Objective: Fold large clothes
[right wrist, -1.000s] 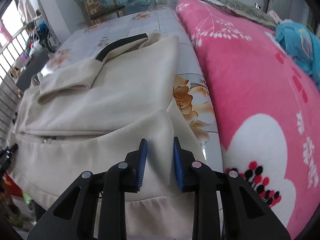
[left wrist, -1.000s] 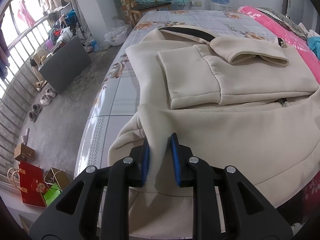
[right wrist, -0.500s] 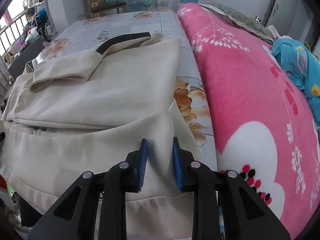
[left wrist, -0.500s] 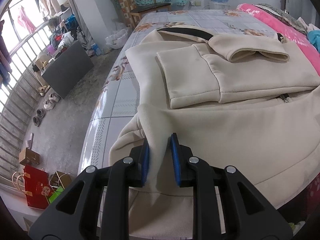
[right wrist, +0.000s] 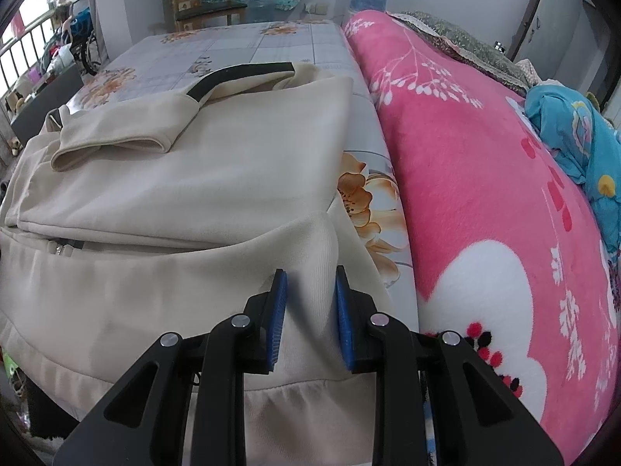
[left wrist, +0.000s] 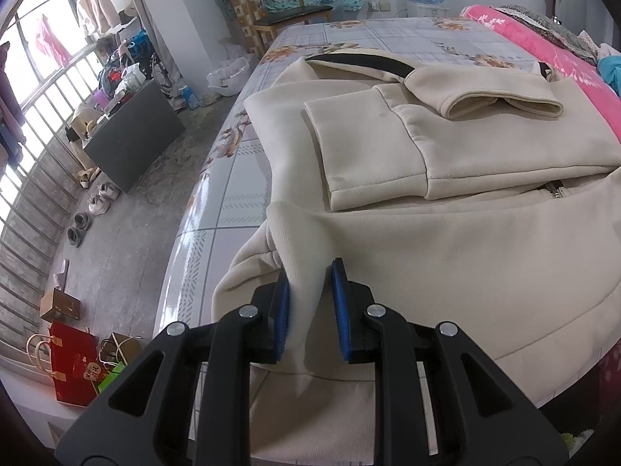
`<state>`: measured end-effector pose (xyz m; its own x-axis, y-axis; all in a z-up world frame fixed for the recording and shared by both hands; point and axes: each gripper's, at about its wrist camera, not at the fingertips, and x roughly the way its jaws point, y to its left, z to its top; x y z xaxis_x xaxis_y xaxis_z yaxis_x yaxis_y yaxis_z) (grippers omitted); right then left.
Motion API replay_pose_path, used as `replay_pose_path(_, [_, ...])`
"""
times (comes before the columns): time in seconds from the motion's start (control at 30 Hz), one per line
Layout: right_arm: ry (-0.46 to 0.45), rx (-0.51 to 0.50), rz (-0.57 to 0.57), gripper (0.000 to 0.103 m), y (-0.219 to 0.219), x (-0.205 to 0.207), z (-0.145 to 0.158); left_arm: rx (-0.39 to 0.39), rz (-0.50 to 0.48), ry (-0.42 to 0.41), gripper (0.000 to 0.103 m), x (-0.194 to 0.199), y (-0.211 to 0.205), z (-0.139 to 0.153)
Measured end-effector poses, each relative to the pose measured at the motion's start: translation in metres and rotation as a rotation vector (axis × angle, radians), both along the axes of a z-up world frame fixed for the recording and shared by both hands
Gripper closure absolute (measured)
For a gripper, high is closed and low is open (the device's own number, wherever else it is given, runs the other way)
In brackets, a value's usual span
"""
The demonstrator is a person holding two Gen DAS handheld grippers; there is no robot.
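Observation:
A cream hooded jacket [left wrist: 465,147] lies on the bed, its sleeves folded across the chest and a black-lined hood at the far end. It also shows in the right wrist view [right wrist: 194,178]. My left gripper [left wrist: 309,272] is shut on the jacket's ribbed bottom hem at its left corner, lifted toward the chest. My right gripper [right wrist: 309,277] is shut on the hem at the right corner, lifted likewise. The zipper pull [left wrist: 557,190] shows just under the raised hem fold.
The bed's floral sheet [left wrist: 233,163] shows beside the jacket; its left edge drops to a concrete floor with shoes, bags and a dark cabinet [left wrist: 132,136]. A pink blanket [right wrist: 485,194] lies along the right, a blue cloth [right wrist: 582,143] on it. A wooden chair [left wrist: 283,4] stands beyond.
Both grippers have carried the held hem slightly forward toward the folded sleeves and tilted up. The jaws have stayed shut on the hem.

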<state>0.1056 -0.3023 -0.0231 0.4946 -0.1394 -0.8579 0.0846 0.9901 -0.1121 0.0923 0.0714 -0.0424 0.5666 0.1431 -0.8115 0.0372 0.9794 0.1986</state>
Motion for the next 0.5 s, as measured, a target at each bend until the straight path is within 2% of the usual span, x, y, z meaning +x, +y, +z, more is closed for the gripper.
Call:
replay_pose_path(0.33, [-0.010, -0.076, -0.011, 0.079, 0.011, -0.001, -0.002, 0.003, -0.032, -0.007, 0.083, -0.001, 0.000, 0.001])
replay_pose_path(0.5, [-0.022, -0.083, -0.014, 0.079, 0.011, -0.002, -0.003, 0.005, -0.039, 0.000, 0.082, 0.000, 0.001, 0.001])
